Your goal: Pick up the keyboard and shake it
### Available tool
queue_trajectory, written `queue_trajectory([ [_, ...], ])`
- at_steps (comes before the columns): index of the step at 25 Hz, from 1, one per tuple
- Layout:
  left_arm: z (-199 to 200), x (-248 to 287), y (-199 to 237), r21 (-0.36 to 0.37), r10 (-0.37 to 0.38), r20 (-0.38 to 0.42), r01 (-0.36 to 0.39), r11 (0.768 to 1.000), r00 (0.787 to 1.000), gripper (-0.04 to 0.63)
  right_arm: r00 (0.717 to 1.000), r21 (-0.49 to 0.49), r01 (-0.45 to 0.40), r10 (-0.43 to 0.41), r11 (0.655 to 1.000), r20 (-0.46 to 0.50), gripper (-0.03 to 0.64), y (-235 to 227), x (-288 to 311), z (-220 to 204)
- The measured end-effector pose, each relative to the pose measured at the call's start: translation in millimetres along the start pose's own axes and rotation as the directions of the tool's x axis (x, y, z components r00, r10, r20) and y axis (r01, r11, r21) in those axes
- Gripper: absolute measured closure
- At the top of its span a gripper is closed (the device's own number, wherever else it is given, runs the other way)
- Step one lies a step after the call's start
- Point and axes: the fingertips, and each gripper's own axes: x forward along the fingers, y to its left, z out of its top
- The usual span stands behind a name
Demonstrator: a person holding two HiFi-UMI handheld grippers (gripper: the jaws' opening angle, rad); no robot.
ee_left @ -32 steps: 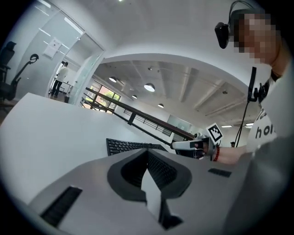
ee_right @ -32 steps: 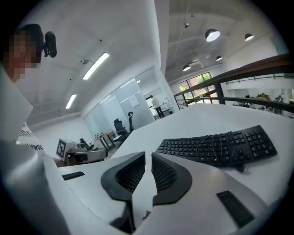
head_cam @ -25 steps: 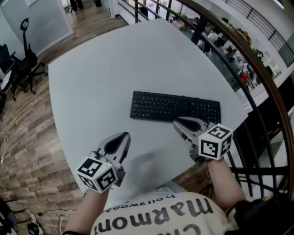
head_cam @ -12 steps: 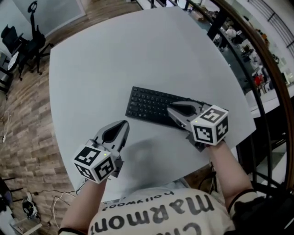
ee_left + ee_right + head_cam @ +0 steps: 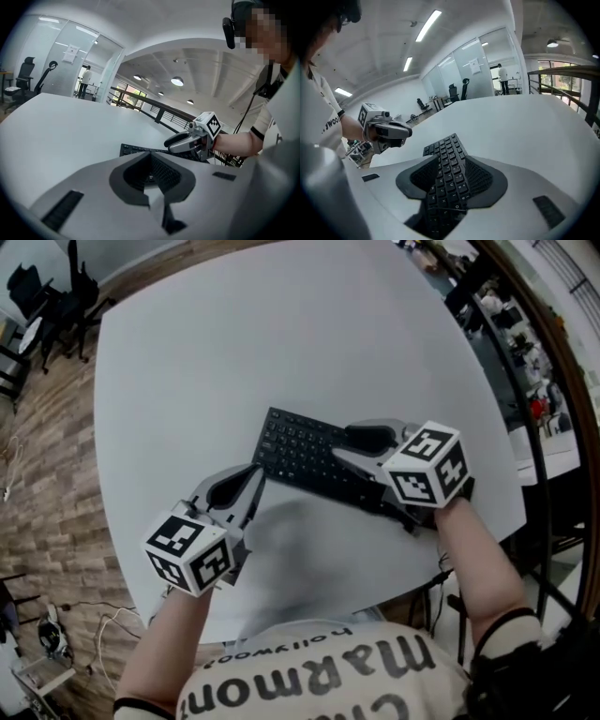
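A black keyboard (image 5: 295, 451) lies flat on the white table (image 5: 234, 352). My right gripper (image 5: 349, 448) sits over its right half. In the right gripper view the keyboard (image 5: 447, 154) runs lengthwise between the jaws of the right gripper (image 5: 452, 180). Those jaws have just been opening and stand open around it. My left gripper (image 5: 253, 476) is shut with nothing in it, just short of the keyboard's near left corner. From the left gripper view the keyboard (image 5: 136, 150) lies beyond the left gripper (image 5: 151, 176), with the right gripper (image 5: 180, 140) on its far end.
The table's rounded near edge (image 5: 309, 610) runs close to my body. A dark curved railing (image 5: 539, 343) stands past the table's right side. Office chairs (image 5: 37, 287) stand on the wooden floor at the far left.
The right gripper moved left onto the keyboard, rolled, and its jaws opened around it. The left gripper slid forward toward the keyboard's near left corner.
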Motion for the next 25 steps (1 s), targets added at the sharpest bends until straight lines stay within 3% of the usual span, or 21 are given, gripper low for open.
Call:
queue_trajectory([
  [5,-6,11,14,-0.045,0.021,-0.044,-0.023,0.999,0.999,0.591,0.994,0.005,-0.06,0.06,0.998,-0.092,0.37,-14,13,-3],
  [9,-11,15,14,-0.075,0.024,-0.049,-0.028,0.997,0.999,0.589,0.968,0.021,-0.103,0.105,0.994,-0.229,0.344,-24,22,-13],
  [11,-18,15,16,-0.079,0.025,-0.063,-0.03,0.996,0.998,0.568,0.943,-0.004,-0.124,0.117,0.992,-0.311,0.344,-25,26,-20],
  [14,-29,14,21,-0.092,0.017,-0.088,-0.025,0.995,0.996,0.443,0.883,-0.022,-0.211,0.181,0.977,-0.434,0.345,-20,35,-35],
  [17,-33,12,23,-0.099,0.012,-0.099,-0.022,0.995,0.995,0.43,0.825,0.016,-0.293,0.261,0.956,-0.5,0.347,-14,40,-42],
  [19,-36,10,23,-0.095,0.016,-0.111,-0.027,0.995,0.994,0.428,0.802,0.023,-0.315,0.279,0.949,-0.529,0.366,-14,40,-43],
  [22,-40,6,27,-0.084,0.035,-0.126,-0.045,0.995,0.991,0.42,0.792,-0.011,-0.316,0.258,0.949,-0.553,0.379,-14,39,-42],
  [25,-43,4,30,-0.081,0.047,-0.127,-0.057,0.995,0.991,0.408,0.814,-0.085,-0.286,0.195,0.955,-0.548,0.383,-16,37,-42],
])
